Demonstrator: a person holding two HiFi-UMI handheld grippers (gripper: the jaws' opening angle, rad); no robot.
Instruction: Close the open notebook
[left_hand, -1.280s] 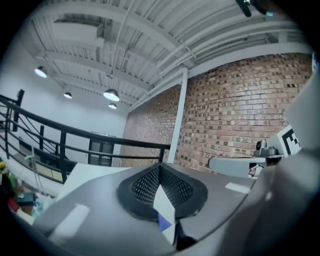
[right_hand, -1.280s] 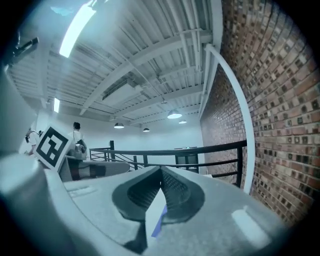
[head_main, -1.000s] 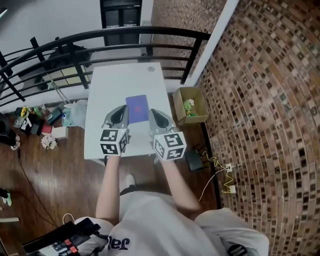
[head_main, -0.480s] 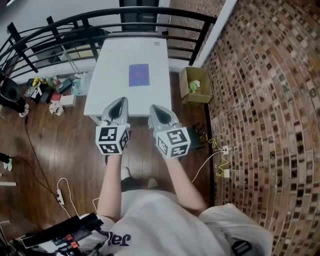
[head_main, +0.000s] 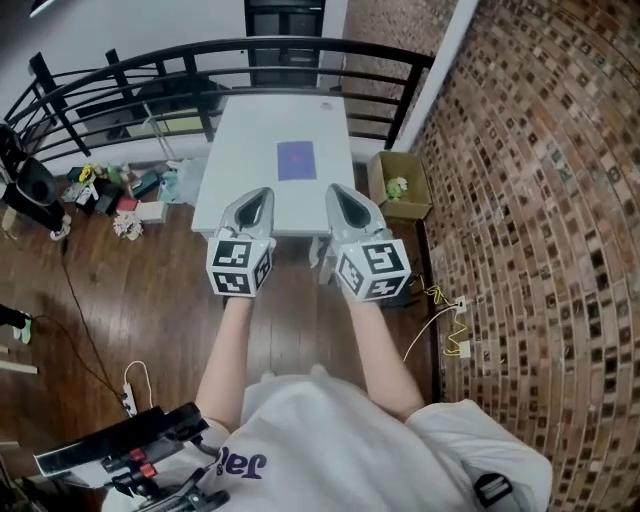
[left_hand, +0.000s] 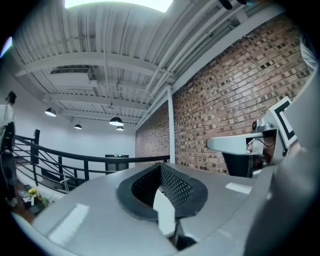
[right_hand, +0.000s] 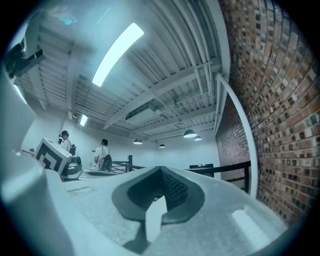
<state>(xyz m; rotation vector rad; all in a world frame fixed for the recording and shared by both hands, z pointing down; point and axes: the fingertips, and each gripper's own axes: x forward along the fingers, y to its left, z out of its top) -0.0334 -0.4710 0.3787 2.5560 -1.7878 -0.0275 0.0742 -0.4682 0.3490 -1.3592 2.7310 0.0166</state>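
A purple notebook (head_main: 296, 160) lies flat and looks closed near the middle of the white table (head_main: 240, 150). In the head view both grippers hang side by side over the table's near edge, well short of the notebook. My left gripper (head_main: 258, 195) is shut with nothing in it; its own view shows the jaws (left_hand: 161, 167) meeting against ceiling and brick wall. My right gripper (head_main: 342, 192) also looks shut and empty, its jaws (right_hand: 161, 171) closed to a point. Neither gripper view shows the table or the notebook.
A cardboard box (head_main: 400, 185) with a green item stands on the floor right of the table. A black railing (head_main: 230, 50) curves behind it, a brick wall (head_main: 540, 200) runs along the right. Clutter (head_main: 110, 190) lies left, cables (head_main: 440, 320) right. Two people (right_hand: 104, 155) stand far off.
Both grippers have drawn back from beside the notebook to the table's near edge and risen. The person has stepped back; the notebook stays where it was.
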